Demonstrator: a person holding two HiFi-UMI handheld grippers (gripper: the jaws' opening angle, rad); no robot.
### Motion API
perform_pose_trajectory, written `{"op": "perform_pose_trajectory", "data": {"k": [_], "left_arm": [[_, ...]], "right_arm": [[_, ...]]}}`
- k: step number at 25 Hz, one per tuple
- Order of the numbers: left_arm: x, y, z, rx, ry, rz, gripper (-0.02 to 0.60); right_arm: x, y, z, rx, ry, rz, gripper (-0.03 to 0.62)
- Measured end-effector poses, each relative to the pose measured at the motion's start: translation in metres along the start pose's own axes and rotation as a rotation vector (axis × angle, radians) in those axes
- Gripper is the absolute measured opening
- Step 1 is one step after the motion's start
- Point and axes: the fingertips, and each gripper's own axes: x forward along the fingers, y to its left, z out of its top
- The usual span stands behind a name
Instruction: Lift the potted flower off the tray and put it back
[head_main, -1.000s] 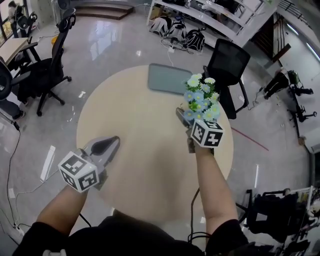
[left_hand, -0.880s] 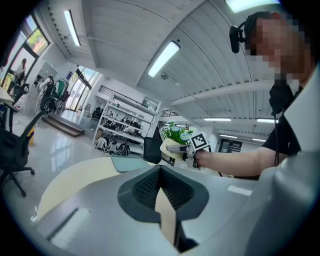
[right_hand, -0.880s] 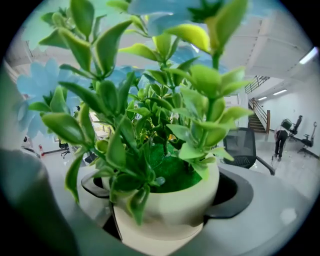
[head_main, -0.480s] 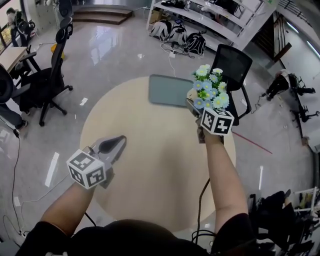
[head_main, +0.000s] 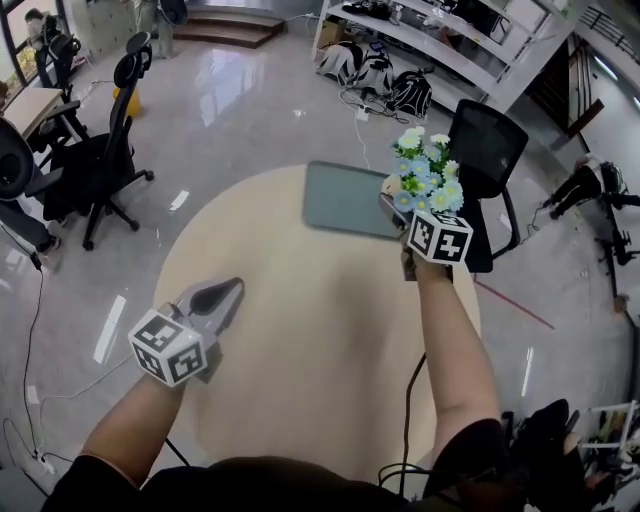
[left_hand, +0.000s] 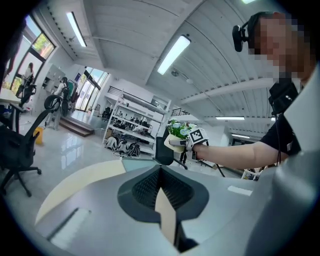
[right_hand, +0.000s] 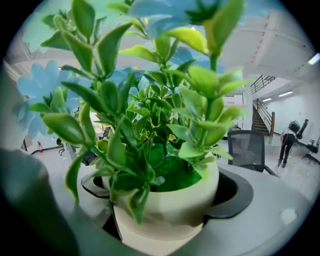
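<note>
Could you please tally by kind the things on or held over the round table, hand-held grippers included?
Hand-held grippers with marker cubes: 2, the left hand-held gripper and the right hand-held gripper
Cream pot of blue and white flowers: 1
Grey-green rectangular tray: 1
Total: 4

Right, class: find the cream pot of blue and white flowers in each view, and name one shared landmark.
Head view: the cream pot of blue and white flowers shows upper right.
Left gripper view: small, just above centre.
Right gripper view: fills the frame.
Shared landmark: the black office chair.
</note>
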Motion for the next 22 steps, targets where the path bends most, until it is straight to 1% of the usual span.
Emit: {"op": "perform_pose_trajectory", "data": {"k": [6, 10, 17, 22], "left_arm": [[0.027, 0.032, -0.003, 0.003, -0.008, 0.047, -0.006], [0.046, 0.051, -0.013, -0.002, -0.002, 0.067, -0.006], [0.067, 0.078, -0.026, -0.018, -0.007, 0.083, -0.006], [0.074, 0.088, -0.042, -0.040, 0.012, 0.079, -0.006]], "right_arm": [[0.067, -0.007, 0.000, -0.002, 0.005, 0.029, 0.561], [0.111, -0.017, -0.011, -0.003, 0.025, 0.033, 0.561], [0.178, -0.026, -0.050, 0.014, 0.081, 0.039, 0.561], [0.214, -0.034, -0.079, 0.002, 0.139, 0.007, 0.561]]}}
